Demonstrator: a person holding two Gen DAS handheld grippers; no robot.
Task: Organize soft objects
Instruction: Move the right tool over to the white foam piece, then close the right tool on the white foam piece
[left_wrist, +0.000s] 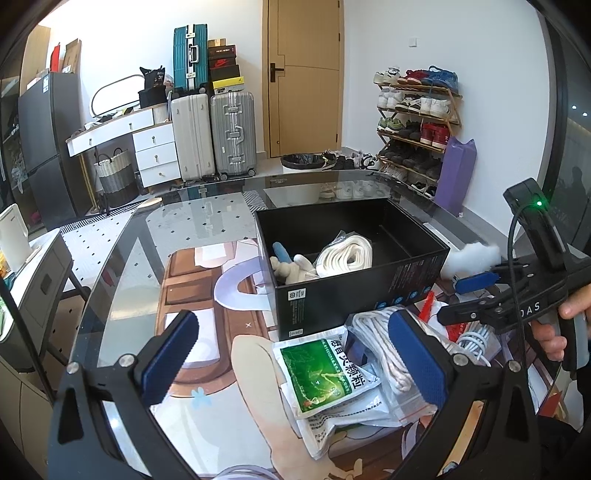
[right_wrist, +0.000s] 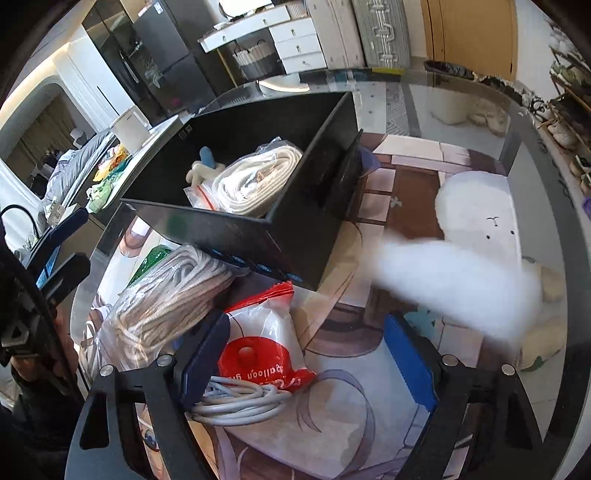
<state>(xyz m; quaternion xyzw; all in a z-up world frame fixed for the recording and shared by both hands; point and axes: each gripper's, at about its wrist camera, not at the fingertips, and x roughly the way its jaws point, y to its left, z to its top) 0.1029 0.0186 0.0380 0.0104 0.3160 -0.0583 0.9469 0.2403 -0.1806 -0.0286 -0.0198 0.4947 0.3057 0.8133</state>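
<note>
Right at the lens, the right tongs (right_wrist: 306, 354) are seen spread wide, their blue pads (right_wrist: 410, 362) pressing on nothing; a red-and-white balloon packet (right_wrist: 266, 339) and a coil of grey cable (right_wrist: 240, 400) lie between and just under the left-hand pad. A white tuft of cotton stuffing (right_wrist: 454, 280) is caught, blurred, just ahead of the right-hand pad; whether it is touched cannot be told. Beside the packet, a bagged bundle of white rope (right_wrist: 170, 295) is leaned against the near wall of the black box (right_wrist: 258, 240). Inside the box, a bagged roll of cream webbing (left_wrist: 345, 258) and a small plush toy (left_wrist: 291, 267) are already stowed. Over on the other side, the left tongs (left_wrist: 291, 358) are held released above the glass worktop (left_wrist: 122, 258), with a green sachet (left_wrist: 325, 373) lying on a flat white packet between the pads, untouched.
</note>
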